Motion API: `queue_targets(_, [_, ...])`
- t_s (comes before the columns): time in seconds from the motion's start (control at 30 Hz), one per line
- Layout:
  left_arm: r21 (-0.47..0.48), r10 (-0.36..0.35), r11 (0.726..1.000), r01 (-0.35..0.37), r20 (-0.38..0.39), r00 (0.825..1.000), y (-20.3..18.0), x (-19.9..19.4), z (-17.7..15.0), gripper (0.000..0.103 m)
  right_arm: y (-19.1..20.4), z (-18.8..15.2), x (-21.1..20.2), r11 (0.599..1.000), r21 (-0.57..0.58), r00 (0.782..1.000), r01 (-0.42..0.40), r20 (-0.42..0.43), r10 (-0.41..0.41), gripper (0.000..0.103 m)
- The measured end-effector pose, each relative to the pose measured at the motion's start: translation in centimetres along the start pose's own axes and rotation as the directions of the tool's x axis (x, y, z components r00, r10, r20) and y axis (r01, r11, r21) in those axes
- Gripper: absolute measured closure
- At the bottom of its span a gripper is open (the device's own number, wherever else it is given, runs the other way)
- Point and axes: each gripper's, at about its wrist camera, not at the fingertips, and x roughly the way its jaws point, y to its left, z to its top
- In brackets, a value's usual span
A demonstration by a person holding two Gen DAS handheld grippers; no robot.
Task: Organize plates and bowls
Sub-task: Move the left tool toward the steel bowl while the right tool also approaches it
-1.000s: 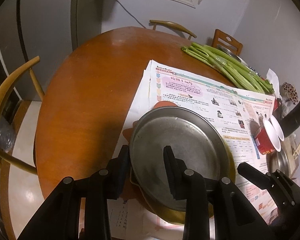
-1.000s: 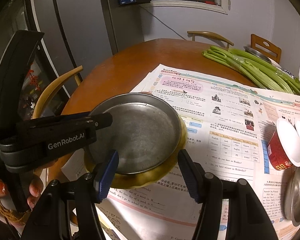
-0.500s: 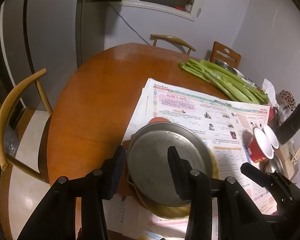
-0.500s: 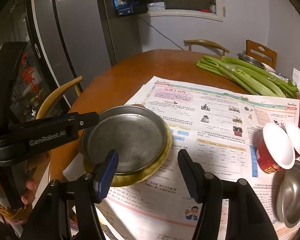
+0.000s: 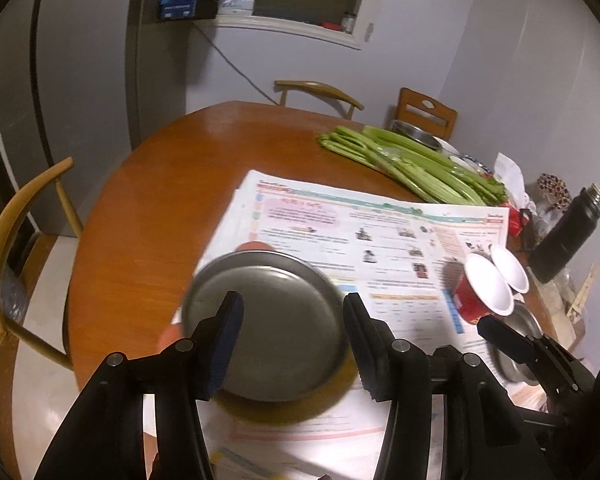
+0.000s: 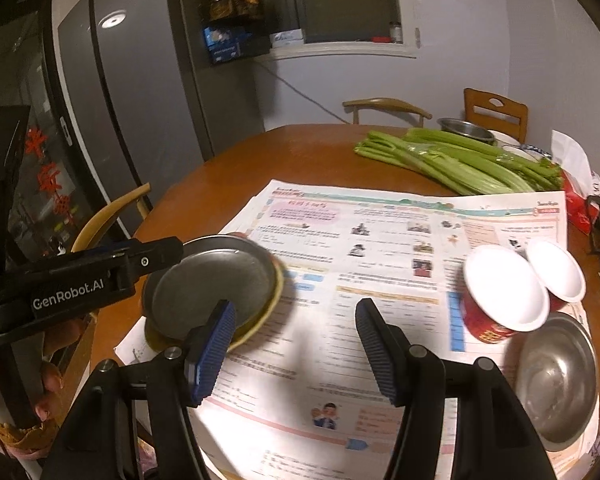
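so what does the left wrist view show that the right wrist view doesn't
Only the left wrist view shows the whole black bottle at the table's right edge. Only the right wrist view shows the fridge with red ornaments and the whole steel bowl at the newspaper's corner. Both show the steel plate on the yellow dish, the celery and two red cups.

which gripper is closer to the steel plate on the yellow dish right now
Left. The left gripper hangs open right over the steel plate, a finger on each side. The right gripper is open over the newspaper, beside the plate.
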Motion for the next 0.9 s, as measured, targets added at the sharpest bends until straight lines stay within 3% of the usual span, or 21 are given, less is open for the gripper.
queue_targets(0.37, [0.051,-0.07,0.996,0.071,-0.004,0.998,-6.1,0.6,-0.7,0.049,-6.1,-1.3,-3.0,0.994,0.076,0.996,0.078,0.028,-0.081,0.041])
queue_targets(0.9, [0.133,-0.158,0.977,0.167,-0.076,0.985,-16.0,3.1,-3.1,0.049,-16.7,-4.2,-6.8,0.957,0.206,0.977,0.204,0.021,-0.213,0.041])
